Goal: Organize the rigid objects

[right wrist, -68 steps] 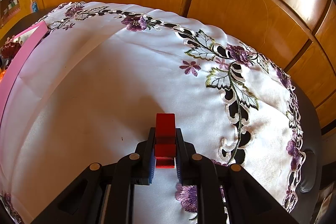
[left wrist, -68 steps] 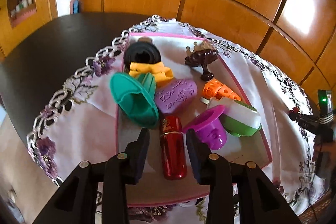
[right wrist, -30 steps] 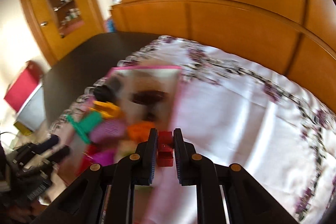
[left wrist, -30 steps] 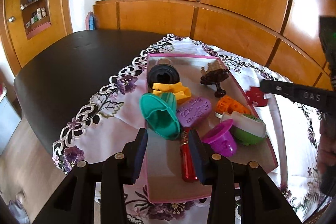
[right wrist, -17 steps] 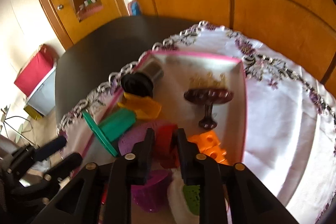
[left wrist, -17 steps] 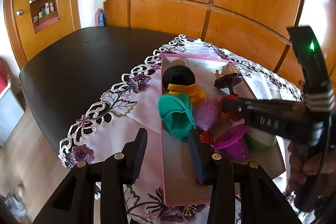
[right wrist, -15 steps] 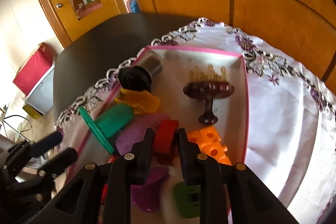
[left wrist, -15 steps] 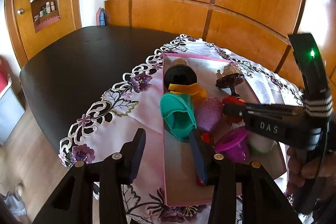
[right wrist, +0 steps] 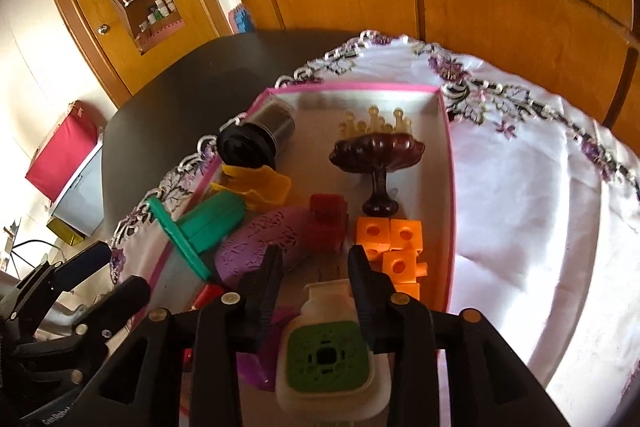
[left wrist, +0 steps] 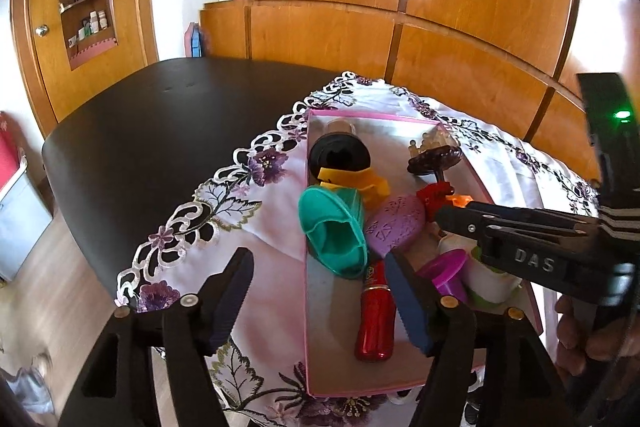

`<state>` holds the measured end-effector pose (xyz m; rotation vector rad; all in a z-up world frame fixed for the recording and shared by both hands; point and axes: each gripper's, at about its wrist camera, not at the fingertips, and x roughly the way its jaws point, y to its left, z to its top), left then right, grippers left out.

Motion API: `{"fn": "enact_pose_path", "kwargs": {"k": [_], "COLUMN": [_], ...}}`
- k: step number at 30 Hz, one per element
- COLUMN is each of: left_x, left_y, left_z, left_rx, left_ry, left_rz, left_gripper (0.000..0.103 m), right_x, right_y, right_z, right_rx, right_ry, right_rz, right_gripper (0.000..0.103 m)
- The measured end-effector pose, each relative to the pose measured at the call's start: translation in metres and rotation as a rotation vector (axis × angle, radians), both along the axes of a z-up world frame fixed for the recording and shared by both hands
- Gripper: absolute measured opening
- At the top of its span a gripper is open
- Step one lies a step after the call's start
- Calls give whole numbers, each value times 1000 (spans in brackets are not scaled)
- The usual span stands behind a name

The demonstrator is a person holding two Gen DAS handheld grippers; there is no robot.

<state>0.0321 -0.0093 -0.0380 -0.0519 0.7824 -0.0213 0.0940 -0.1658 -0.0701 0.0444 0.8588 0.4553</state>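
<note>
The left gripper (left wrist: 318, 285) hangs over the near left edge of the pink tray (left wrist: 306, 307). Its jaws are opening and hold nothing; one finger is over the white cloth (left wrist: 276, 223) and the other is over the tray. The tray sits on the cloth, which covers part of the dark surface (left wrist: 160, 115). In the tray, going from left to right, a green funnel-shaped toy (left wrist: 332, 227) lies on its side, with a yellow piece (left wrist: 360, 179) and a black round lid (left wrist: 340, 157) behind it. Next is a red tube (left wrist: 376, 315) near the front, and a purple bumpy oval (left wrist: 396, 223) behind that. The red block (right wrist: 326, 223) now lies in the middle of the tray, between the purple oval and the orange blocks (right wrist: 390, 247). A dark brown stand (right wrist: 378, 163) is just behind it. The right gripper (right wrist: 314, 265) is just in front of the red block. Its jaws are opening, and its pads do not touch the block. Under this gripper is a white pot with a green lid (right wrist: 328, 355), with a purple cup (left wrist: 446, 271) beside it.
</note>
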Motion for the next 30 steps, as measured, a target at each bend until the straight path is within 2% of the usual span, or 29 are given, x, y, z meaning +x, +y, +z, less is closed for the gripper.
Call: {"fn": "enact_pose_path", "kwargs": {"k": [9, 11, 12, 16, 20, 23, 30], "left_x": [-10, -14, -17, -27, -29, -34, -40], "left_y": [-6, -9, -11, -19, -28, -32, -32], "left_z": [13, 16, 18, 21, 19, 20, 27], "left_rx": [10, 9, 10, 27, 73, 88, 51], "left_ry": [-41, -54, -62, -87, -65, -82, -105], "left_rz": [-3, -2, -4, -10, 12, 13, 4], "left_gripper": [87, 101, 103, 103, 103, 103, 103], "right_x": [-42, -54, -58, -73, -77, -82, -87], "right_y": [-22, -28, -31, -41, -43, -44, -41], "right_z": [28, 30, 31, 25, 18, 17, 23], "right_rx": [-39, -61, -70, -72, -71, -75, -74], "right_ry": [-147, -179, -189, -192, -179, -188, -212], "right_rz": [-162, -217, -240, -306, -325, -328, -326], "right_gripper": [43, 43, 43, 43, 43, 43, 43]}}
